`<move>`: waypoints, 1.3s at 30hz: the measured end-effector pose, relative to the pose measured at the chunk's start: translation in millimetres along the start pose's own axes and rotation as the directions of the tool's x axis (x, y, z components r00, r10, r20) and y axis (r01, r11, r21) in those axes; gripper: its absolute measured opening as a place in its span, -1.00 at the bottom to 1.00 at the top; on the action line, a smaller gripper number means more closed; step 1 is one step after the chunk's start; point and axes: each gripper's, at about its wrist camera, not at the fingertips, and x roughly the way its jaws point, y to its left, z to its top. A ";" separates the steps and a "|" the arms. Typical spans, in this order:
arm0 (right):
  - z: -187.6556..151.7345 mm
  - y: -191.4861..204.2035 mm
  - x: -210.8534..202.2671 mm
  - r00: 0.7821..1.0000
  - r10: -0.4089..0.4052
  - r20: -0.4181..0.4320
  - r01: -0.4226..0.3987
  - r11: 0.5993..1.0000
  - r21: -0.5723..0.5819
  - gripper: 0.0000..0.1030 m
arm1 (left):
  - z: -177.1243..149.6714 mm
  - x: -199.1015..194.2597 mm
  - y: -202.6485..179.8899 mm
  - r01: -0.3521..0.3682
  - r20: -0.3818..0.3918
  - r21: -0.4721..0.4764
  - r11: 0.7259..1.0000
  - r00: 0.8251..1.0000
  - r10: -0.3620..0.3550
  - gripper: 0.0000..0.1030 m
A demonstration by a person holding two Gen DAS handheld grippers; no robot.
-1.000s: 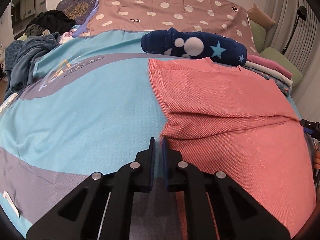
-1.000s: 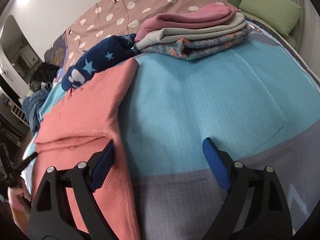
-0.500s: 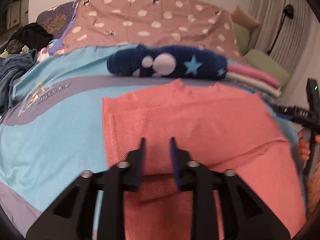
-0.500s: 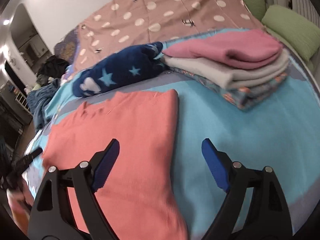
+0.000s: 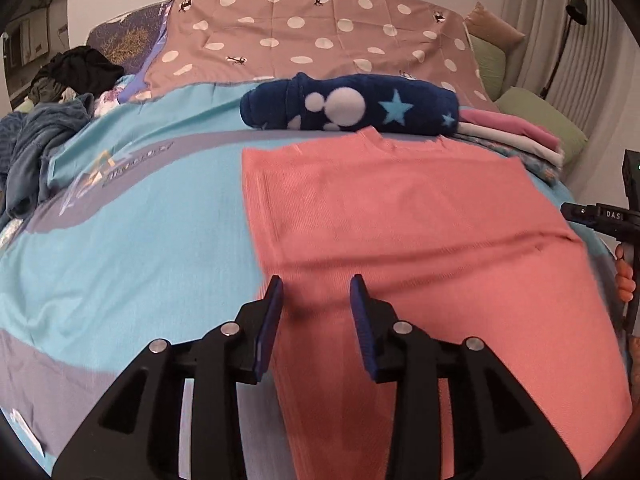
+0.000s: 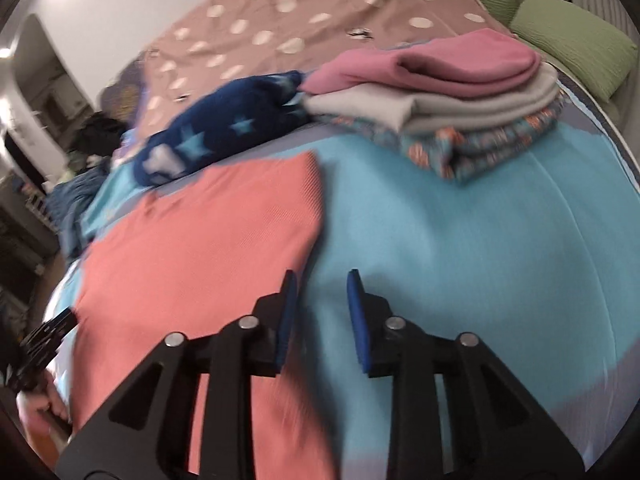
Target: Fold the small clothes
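A coral pink garment (image 5: 400,232) lies flat on the blue bedspread, both sides folded in, neckline toward the headboard. It also shows in the right wrist view (image 6: 208,240). My left gripper (image 5: 316,300) is open and empty, just above the garment's left edge near its lower part. My right gripper (image 6: 318,296) is partly open and empty, over the garment's right edge where it meets the bedspread (image 6: 460,248). The right gripper's body shows at the right of the left wrist view (image 5: 604,220).
A rolled navy fleece with stars (image 5: 352,106) lies just beyond the garment. A stack of folded clothes (image 6: 448,96) sits at the far right. Green pillows (image 6: 576,40) and a dotted brown cover (image 5: 312,36) are at the headboard. A heap of dark clothes (image 5: 44,128) lies at the left.
My left gripper opened, letting go of the garment's left edge, and drew back. My right gripper narrowed from wide open and shifted along the garment's right edge.
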 end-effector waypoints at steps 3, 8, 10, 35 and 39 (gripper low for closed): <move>-36.5 10.4 -25.2 0.998 0.066 -0.012 -0.067 0.997 -0.048 -0.08 | -29.4 -7.1 3.5 -0.009 -0.059 0.007 1.000 0.998 0.010 -0.11; -61.5 -0.9 -24.0 0.995 -0.093 -0.026 0.092 0.994 -0.055 -0.56 | -45.9 -17.8 0.0 -0.055 -0.064 0.016 0.998 0.996 0.056 -0.18; -64.6 -19.3 -35.8 1.000 -0.013 -0.022 0.015 0.994 0.112 -0.56 | -56.4 -27.3 -2.1 -0.024 -0.067 0.009 1.000 0.997 0.025 -0.18; -227.5 -23.0 -169.9 0.969 0.241 -0.045 -0.237 0.968 0.086 0.16 | -192.0 -139.4 -19.7 0.311 -0.075 -0.141 0.940 0.943 -0.323 -0.16; -247.0 -21.2 -185.3 0.970 0.243 -0.028 -0.240 0.968 0.074 0.26 | -199.7 -145.2 -27.3 0.321 -0.068 -0.152 0.935 0.940 -0.334 -0.94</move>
